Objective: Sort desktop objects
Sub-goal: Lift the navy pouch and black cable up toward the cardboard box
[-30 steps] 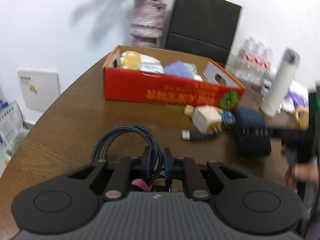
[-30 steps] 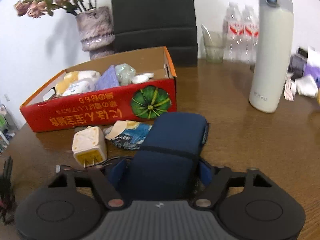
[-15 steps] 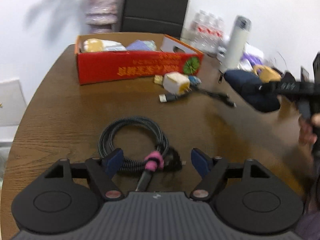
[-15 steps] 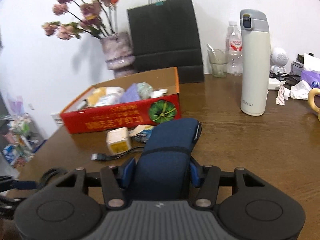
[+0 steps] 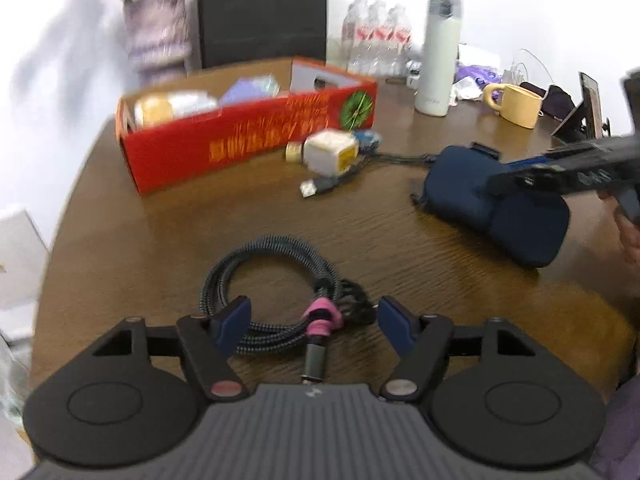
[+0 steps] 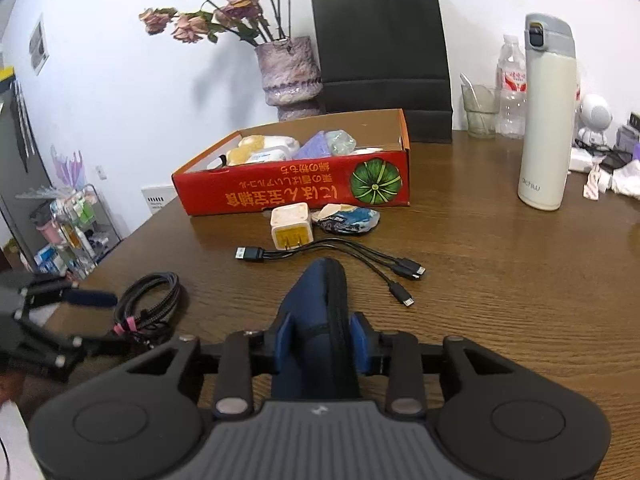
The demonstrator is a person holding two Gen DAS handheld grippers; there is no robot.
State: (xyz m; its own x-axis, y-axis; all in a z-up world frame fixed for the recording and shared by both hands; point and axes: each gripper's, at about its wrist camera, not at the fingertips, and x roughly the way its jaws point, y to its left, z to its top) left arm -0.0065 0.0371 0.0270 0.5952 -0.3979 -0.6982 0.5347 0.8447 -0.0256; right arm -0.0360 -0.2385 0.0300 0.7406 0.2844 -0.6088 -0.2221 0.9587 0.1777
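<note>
- Left wrist view: the left tool [image 5: 314, 322] hangs low over the coiled braided cable [image 5: 276, 292] on the counter [image 5: 160, 240]; its jaws are closing, with the bundle and its pink tie [image 5: 320, 320] between them but the pads not yet pressing (apparently lined up for a pinch at the tied end).
- Behind stands the red box [image 5: 240, 140], open-topped, holding pale packets and a purple one, blurred.
- Right wrist view: the right tool [image 6: 322, 338] is clamped on the navy zip case [image 6: 320, 320], jaws closing, pads against its sides, so it can be carried.
- White charger [image 6: 290, 226], split-end cable [image 6: 340, 256] and a small wrapper lie loose before the box, probably awaiting sorting.
</note>
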